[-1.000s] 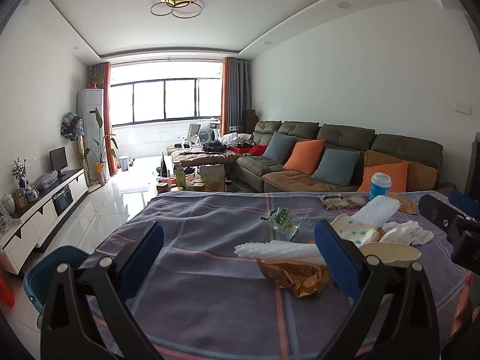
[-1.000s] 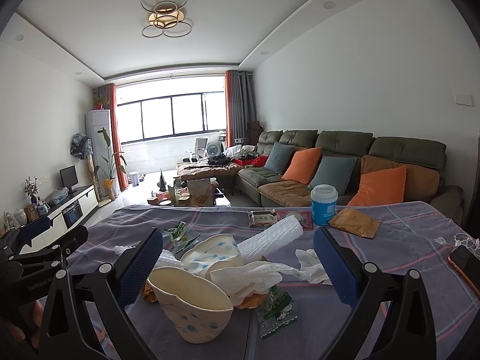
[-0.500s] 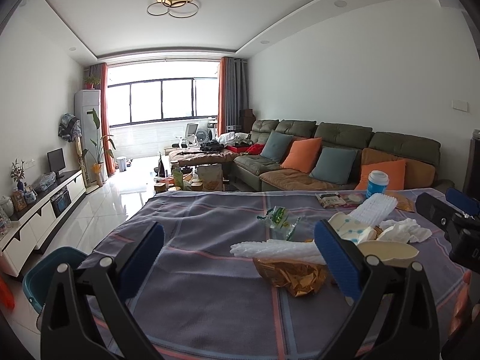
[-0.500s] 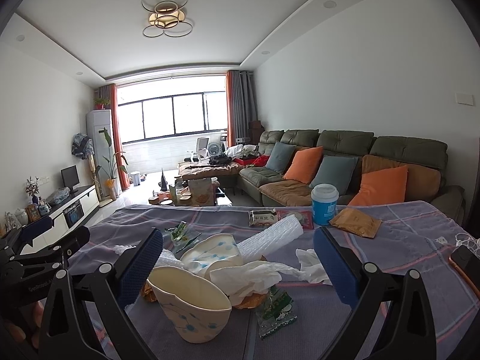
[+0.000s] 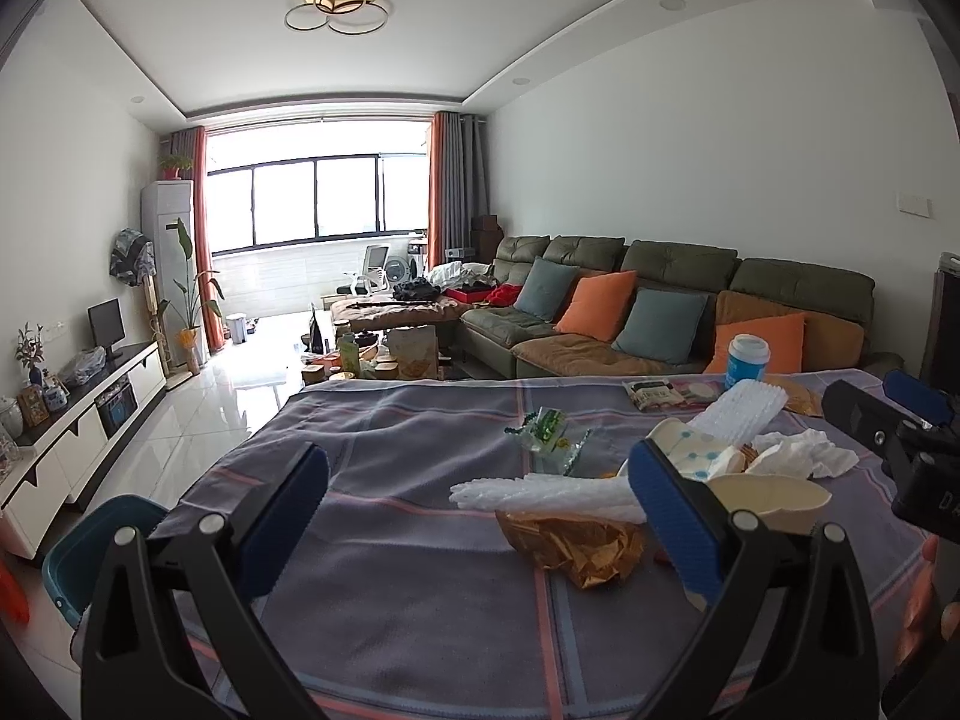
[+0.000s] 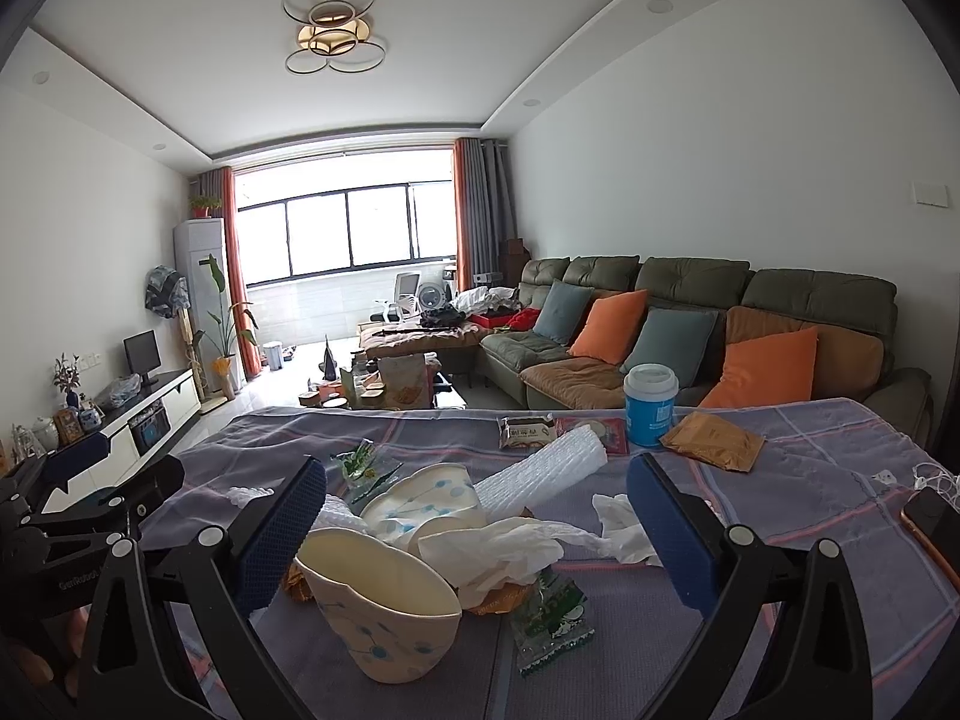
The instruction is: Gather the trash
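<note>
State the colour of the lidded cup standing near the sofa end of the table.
The cup is blue with a white lid, clearest in the right wrist view.

A green sofa (image 6: pixel 690 300) with orange cushions (image 6: pixel 609 324) lines the wall, a ring ceiling lamp (image 6: pixel 330 36) overhead.

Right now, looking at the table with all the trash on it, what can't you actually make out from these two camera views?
- Blue bin: left wrist view, cut by the table edge and the left gripper; contents unseen.
- Gold wrapper: right wrist view, mostly hidden behind the paper cup and the right gripper.
- Snack packet: print too small to read.
- Phone: cut by the picture's rim.
</note>
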Demonstrator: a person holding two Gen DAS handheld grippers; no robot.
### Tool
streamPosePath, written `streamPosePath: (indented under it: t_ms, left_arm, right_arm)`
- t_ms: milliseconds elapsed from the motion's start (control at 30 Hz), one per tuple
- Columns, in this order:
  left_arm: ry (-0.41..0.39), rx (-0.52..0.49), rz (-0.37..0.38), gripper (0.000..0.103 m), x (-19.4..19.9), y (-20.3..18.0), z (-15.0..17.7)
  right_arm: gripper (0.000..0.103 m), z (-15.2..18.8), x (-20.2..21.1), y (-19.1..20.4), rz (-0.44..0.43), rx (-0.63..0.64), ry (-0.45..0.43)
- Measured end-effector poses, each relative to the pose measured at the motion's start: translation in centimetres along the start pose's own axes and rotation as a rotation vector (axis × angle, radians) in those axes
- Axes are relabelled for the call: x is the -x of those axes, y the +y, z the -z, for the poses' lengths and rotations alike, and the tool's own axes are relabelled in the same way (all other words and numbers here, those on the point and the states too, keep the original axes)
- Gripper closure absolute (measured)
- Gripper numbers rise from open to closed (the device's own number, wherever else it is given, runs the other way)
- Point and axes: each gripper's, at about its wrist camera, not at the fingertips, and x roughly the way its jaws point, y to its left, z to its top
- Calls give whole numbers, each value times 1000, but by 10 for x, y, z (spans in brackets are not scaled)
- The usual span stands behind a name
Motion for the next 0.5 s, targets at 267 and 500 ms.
streamPosePath:
  t_ms: [267, 500]
  left_arm:
    - [3, -9, 17, 3, 0, -4, 1]
    - [9, -17, 33, 3, 1, -6, 1]
  right_arm:
    - [4, 1, 1, 6, -3, -2, 3]
    - [4, 5, 3, 11, -1, -5, 5]
